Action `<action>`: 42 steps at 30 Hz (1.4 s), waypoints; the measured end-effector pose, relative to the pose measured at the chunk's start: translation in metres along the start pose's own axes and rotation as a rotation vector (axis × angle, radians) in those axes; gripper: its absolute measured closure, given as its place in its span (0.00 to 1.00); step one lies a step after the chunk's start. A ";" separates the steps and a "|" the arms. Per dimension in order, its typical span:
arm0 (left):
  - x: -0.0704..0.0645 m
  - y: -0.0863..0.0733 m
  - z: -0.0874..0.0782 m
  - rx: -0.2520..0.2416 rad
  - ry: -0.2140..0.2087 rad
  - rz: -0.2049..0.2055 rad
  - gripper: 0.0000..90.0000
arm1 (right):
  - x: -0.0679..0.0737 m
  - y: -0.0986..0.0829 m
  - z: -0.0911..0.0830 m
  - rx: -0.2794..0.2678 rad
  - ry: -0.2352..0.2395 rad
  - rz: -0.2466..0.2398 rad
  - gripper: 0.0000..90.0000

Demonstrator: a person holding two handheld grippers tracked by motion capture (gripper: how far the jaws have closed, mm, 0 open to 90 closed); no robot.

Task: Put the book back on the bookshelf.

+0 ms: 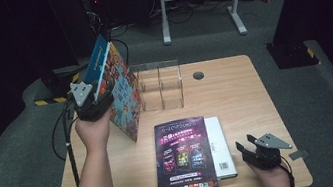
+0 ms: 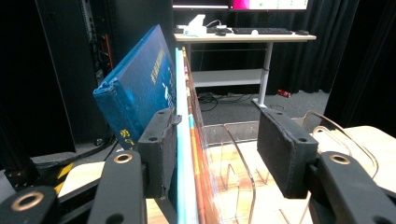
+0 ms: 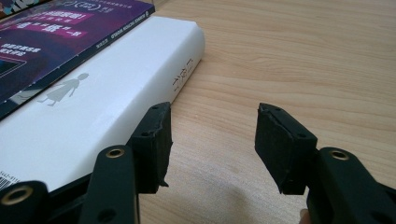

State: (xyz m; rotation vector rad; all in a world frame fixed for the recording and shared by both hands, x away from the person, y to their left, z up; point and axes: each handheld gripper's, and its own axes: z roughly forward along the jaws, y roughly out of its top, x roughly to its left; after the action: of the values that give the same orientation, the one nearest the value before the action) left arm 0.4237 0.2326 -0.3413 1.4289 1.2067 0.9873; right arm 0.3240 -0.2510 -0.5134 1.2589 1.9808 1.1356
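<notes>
left gripper point(image 1: 97, 102) jaws gape beside the leaning books point(image 1: 120, 88), grip unclear; right gripper point(image 1: 257, 152) jaws wide, empty.

White book point(image 1: 218, 138) half hidden under the purple magazine point(image 1: 184, 154).

Four books in all — a blue hardcover book point(image 2: 135, 93) and a thin colourful picture book point(image 1: 124, 97) upright, plus a purple glossy magazine point(image 1: 184, 156) and a white paperback book point(image 1: 219, 146) lying flat. One clear acrylic book stand point(image 1: 160, 85). Two black two-jaw grippers — the left gripper point(image 1: 93, 105) and right gripper point(image 1: 244, 143).
</notes>
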 end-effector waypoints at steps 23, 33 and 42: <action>0.003 0.003 -0.009 -0.019 -0.001 -0.002 0.54 | -0.001 0.001 -0.002 -0.003 -0.003 0.005 0.51; 0.002 0.005 -0.016 -0.033 -0.005 -0.008 0.54 | 0.000 0.001 -0.002 -0.004 0.000 0.006 0.51; -0.002 0.002 -0.027 -0.036 -0.026 -0.007 0.52 | 0.001 0.002 -0.003 -0.008 0.001 0.003 0.51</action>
State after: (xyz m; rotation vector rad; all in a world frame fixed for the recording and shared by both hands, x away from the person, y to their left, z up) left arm 0.3979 0.2352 -0.3339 1.4045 1.1689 0.9776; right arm 0.3224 -0.2509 -0.5102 1.2583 1.9737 1.1444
